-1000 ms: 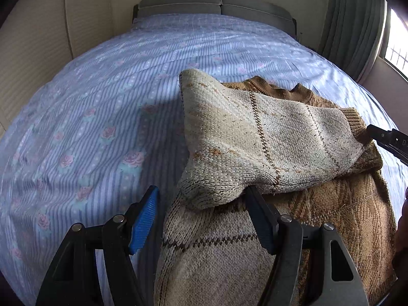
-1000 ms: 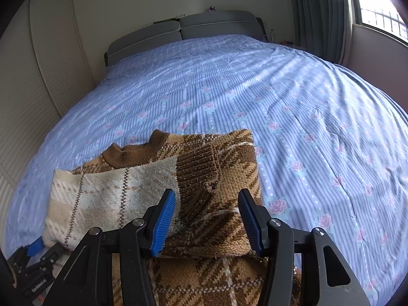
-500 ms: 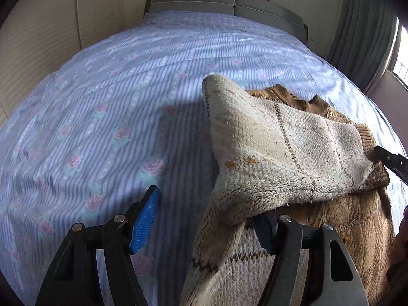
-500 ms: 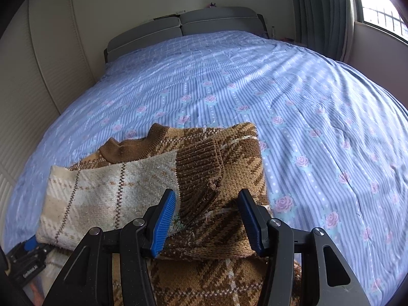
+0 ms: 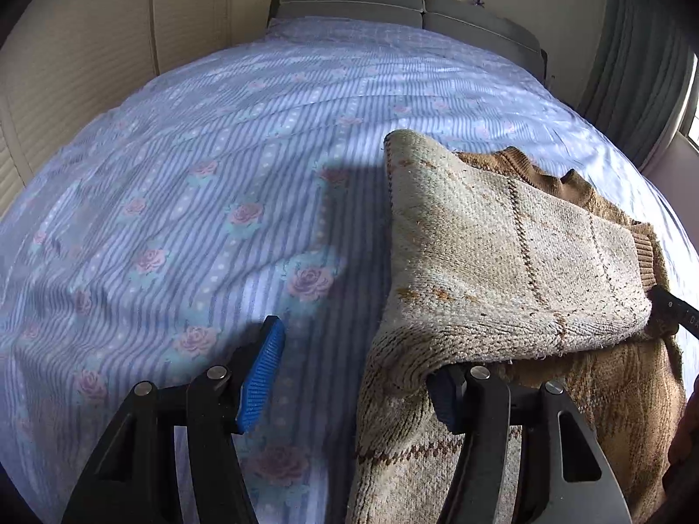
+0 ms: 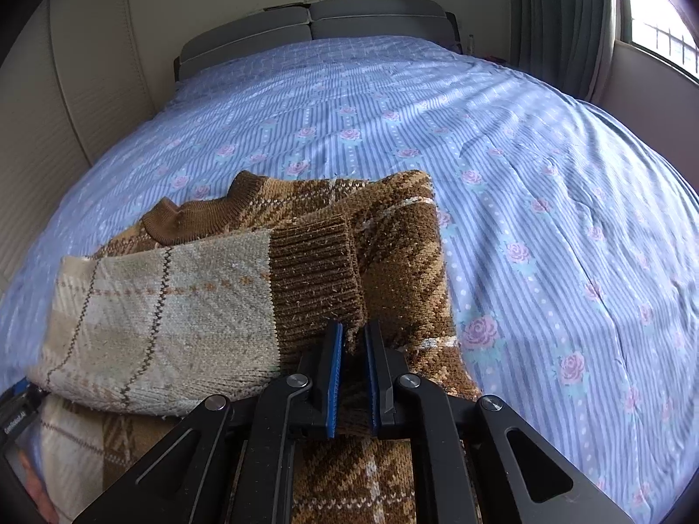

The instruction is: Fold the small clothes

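Knitted brown-and-cream plaid sweater [image 6: 271, 305] lies at the near edge of the blue striped bedsheet with pink roses [image 6: 524, 174], its collar toward the far grey headboard [image 6: 314, 26], one cream sleeve folded across the body so its ribbed brown cuff [image 6: 314, 270] rests on the right half.

We have the right gripper [image 6: 354, 375] with its blue pads drawn together, pinching the knit just below that cuff. Whether it catches the cuff itself or only the brown body layer under it, we cannot tell; the fabric hides the pad tips.

Our left gripper [image 5: 358, 375] is closing at the sweater's left edge. Its left pad stands clear over the sheet, and its right pad is tucked under the folded sleeve, so nothing is clamped yet.

We judge the risk to be an uneven lift: if the right pinch holds one layer, the sleeve may slide off and undo the fold. If the left jaws close on the sleeve alone, the body may sag and bunch.
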A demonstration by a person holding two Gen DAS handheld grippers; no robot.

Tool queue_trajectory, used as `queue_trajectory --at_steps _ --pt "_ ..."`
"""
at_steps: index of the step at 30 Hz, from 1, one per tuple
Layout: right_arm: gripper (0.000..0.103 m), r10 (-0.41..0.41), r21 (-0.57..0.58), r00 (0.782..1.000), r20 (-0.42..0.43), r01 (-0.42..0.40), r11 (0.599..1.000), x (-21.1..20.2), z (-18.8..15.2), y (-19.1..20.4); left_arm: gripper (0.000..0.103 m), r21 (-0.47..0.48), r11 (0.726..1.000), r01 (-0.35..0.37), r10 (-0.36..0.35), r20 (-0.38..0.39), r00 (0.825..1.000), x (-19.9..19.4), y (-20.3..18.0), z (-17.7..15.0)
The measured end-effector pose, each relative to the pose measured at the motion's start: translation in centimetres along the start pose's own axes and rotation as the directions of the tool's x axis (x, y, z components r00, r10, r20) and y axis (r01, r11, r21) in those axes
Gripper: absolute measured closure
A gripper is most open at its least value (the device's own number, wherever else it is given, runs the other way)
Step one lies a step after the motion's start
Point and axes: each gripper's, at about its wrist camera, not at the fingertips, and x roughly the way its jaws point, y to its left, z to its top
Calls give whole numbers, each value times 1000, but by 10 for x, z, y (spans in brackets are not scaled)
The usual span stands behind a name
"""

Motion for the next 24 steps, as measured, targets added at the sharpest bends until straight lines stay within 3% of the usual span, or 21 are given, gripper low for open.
queue_trajectory --at_steps 3,8,12,15,19,24 --pt "88 -11 -25 1000 12 12 1000 -5 0 3 42 25 1000 -5 5 0 1000 -10 -9 1" --pt "52 -20 -45 996 88 24 999 -32 0 7 41 119 993 7 -7 3 1000 -39 -33 -2" --pt "51 44 -87 984 173 -29 996 -58 1 11 38 154 986 67 -74 39 996 -67 -54 -3" --pt "51 100 -134 977 187 -76 988 -61 3 19 31 191 972 135 -152 77 985 -79 -74 4" --pt "51 153 -150 979 133 -133 980 -48 4 24 29 221 958 185 -211 100 972 -63 -91 15" --pt "51 155 -136 988 26 -150 979 -19 -2 20 30 179 965 190 -196 18 980 -20 -87 12"
